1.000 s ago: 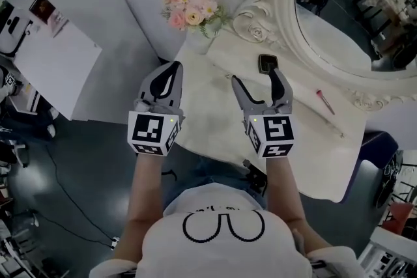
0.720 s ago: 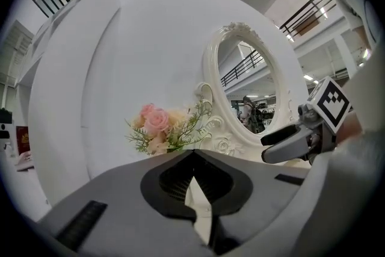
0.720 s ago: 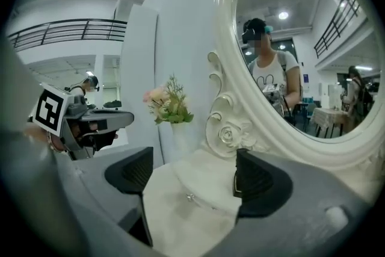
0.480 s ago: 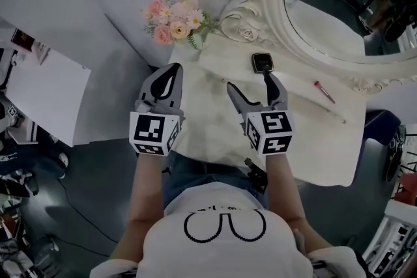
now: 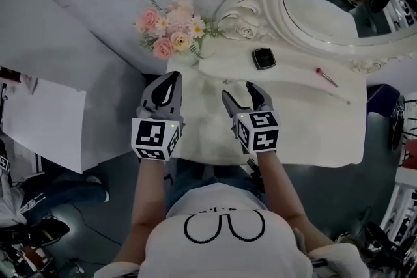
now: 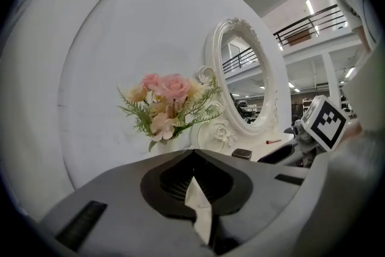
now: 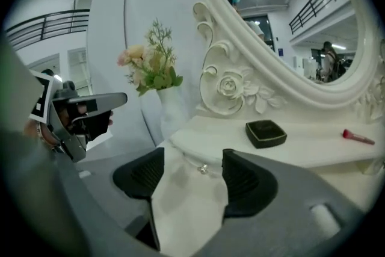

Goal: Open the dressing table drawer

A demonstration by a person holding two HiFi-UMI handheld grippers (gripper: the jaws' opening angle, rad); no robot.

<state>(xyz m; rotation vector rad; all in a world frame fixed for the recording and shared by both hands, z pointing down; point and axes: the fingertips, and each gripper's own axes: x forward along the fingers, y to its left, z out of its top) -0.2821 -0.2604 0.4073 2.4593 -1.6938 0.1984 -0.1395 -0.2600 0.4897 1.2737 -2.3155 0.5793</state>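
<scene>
A white dressing table (image 5: 313, 133) carries a raised back tier whose drawer front has a small metal knob (image 7: 203, 169), also seen as the knob (image 5: 225, 82) in the head view. My right gripper (image 5: 238, 93) hovers over the table and points at that knob. In the right gripper view, the right gripper (image 7: 192, 154) frames the knob between its jaws. The jaws are closing, with the pads still apart from the knob. My left gripper (image 5: 173, 77) is shut with nothing in it at the table's left edge. In its own view, the left gripper (image 6: 194, 153) faces the flowers.
Pink flowers in a white vase (image 5: 171, 29) stand at the back left corner. A black compact (image 5: 264, 58) and a red lipstick (image 5: 326, 77) lie on the raised tier below the ornate oval mirror (image 5: 339, 3). A white wall panel (image 5: 39, 120) is at the left.
Both grippers have sunk toward the table. The right one has drawn back from the compact, rolled, and now points at the knob with its jaws a little narrower.
</scene>
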